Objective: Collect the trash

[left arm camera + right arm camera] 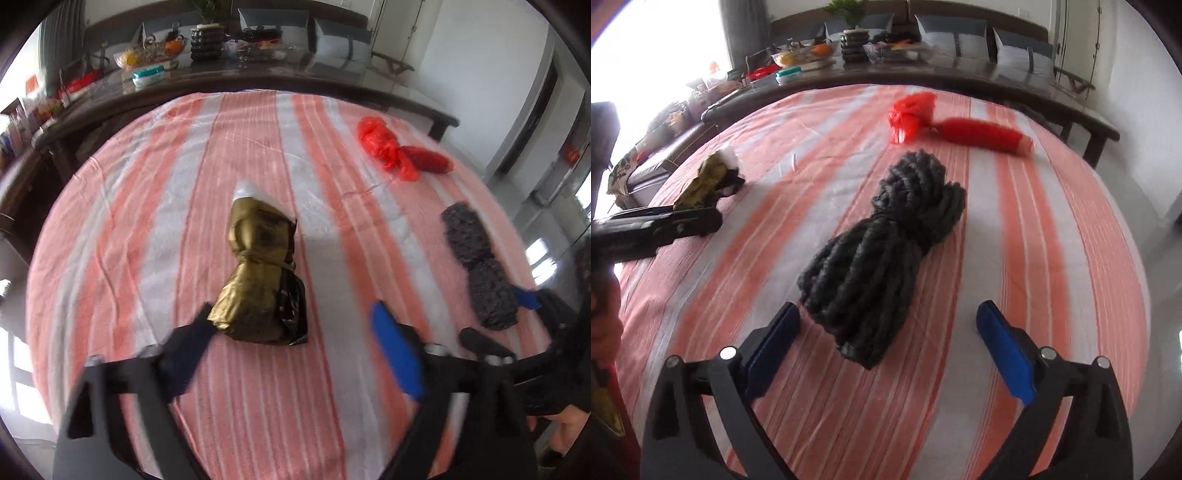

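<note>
Open striped cloth surrounds the gold bundle and dark bundle; left gripper and right gripper hover low, jaws wide apart, empty.

The right hand-held gripper hangs with its blue pads spread wide, either side of the near end of a dark grey rope bundle lying on the orange-and-white striped cloth. Beyond lies a red plastic bag beside a red roll. At left, the left hand-held gripper reaches toward a gold-and-black bag bundle.
</note>
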A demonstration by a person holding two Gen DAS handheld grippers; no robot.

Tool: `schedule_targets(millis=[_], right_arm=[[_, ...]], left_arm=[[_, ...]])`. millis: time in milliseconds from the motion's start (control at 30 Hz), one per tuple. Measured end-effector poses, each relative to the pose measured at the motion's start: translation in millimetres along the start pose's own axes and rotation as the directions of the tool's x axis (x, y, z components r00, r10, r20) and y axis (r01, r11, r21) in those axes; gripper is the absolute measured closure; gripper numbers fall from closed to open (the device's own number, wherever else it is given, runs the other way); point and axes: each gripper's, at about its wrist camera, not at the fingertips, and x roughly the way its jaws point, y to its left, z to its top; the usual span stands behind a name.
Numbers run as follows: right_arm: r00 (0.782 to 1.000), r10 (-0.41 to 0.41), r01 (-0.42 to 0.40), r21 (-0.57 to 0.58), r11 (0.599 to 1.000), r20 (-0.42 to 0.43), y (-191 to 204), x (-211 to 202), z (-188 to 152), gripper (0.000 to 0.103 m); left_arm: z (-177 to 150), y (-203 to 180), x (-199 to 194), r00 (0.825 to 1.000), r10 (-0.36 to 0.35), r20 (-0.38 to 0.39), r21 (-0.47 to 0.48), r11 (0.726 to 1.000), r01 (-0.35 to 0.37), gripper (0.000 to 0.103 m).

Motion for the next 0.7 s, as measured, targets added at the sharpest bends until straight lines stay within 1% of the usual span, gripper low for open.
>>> schedule_targets(millis=[67,167,500,700], right_arm=[[1.0,0.006,-0.006,0.003,1.0,-0.013,-1,2,1,0.005],[1.0,0.002,-0.002,-0.001,1.0,-0.013,-3,2,0,0.005],[1.0,0.005,-0.005,0.002,1.0,-0.01,-3,2,-2,0.005],[1.0,0.004,-0.004,0.002,1.0,-0.01,-3,2,-2,0.005]], left_arm=[[-3,-4,6,0.998,0.061,-0.013,0.036,0.998,-0.06,0.006],[-3,-7,10,0.996,0.089,-0.016,0.061,0.994,-0.088,0.005],[-3,-9,14,0.994,0.112,-0.008,0.062,0.992,-0.112,0.004],[-2,-8,14,0.993,0.115,-0.007,0.061,0.992,-0.114,0.004]])
